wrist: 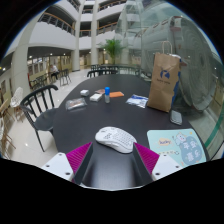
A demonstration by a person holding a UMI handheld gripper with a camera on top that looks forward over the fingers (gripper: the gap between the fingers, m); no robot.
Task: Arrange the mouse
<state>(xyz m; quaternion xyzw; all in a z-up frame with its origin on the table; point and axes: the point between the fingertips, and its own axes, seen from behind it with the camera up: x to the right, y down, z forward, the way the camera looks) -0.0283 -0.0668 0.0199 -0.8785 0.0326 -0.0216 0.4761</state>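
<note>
A white mouse [115,138] lies on the dark round table [90,120], just ahead of my fingers and slightly between their tips. My gripper [113,154] is open, its magenta pads [80,157] standing apart on either side, with a gap to the mouse at each side. A light teal mouse mat [176,146] with printed figures lies to the right of the mouse, beside the right finger.
A brown paper bag [163,82] stands at the table's far right. A blue bottle [108,92], an orange item [117,95], a small dark booklet [76,103] and papers [137,101] lie farther back. A black chair [40,105] stands at the left. A white cup [176,116] stands near the mat.
</note>
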